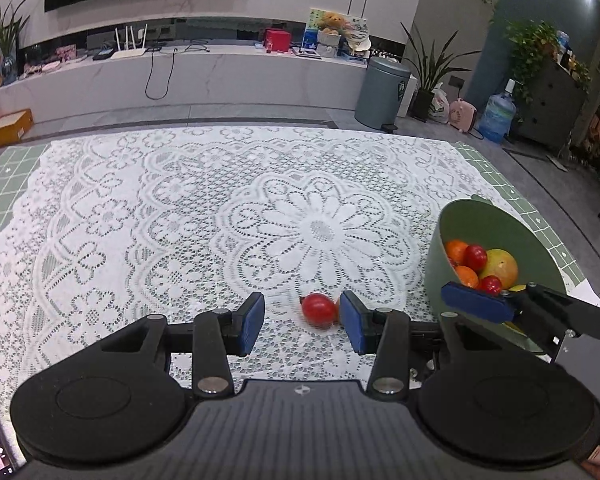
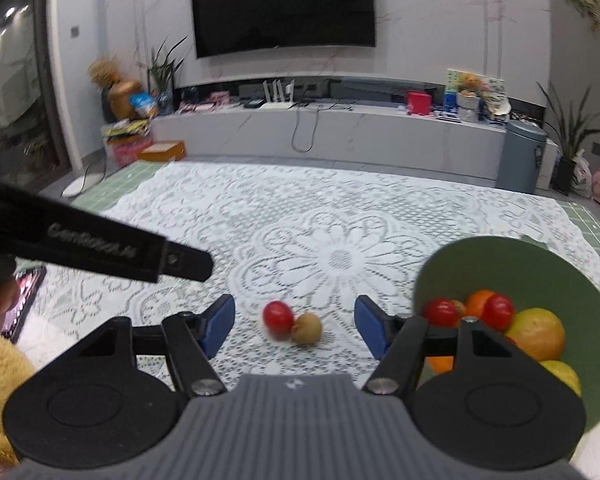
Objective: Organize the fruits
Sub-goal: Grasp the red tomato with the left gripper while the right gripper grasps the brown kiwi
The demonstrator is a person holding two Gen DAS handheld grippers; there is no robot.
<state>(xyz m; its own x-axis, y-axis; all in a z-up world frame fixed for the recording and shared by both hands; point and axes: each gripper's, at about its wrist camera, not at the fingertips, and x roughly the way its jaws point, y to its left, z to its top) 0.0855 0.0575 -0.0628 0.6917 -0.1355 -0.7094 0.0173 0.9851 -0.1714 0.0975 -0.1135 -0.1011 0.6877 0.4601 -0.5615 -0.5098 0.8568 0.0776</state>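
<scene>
Red tomato (image 2: 277, 317) motion-blurred, edges smeared. Brown fruit (image 2: 307, 328) mostly hidden behind left gripper's pad in left wrist view, type unclear. Green bowl (image 2: 500, 264) partly covered by right gripper linkage; lower fruits hidden, count unclear. Phone (image 2: 24, 304) cut by frame edge, screen unreadable. Shelf clutter too small to ID.

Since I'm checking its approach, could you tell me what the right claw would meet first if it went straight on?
Probably the brown fruit beside the red fruit, both lying on the lace cloth ahead of the open right claw; depth is unclear.
</scene>
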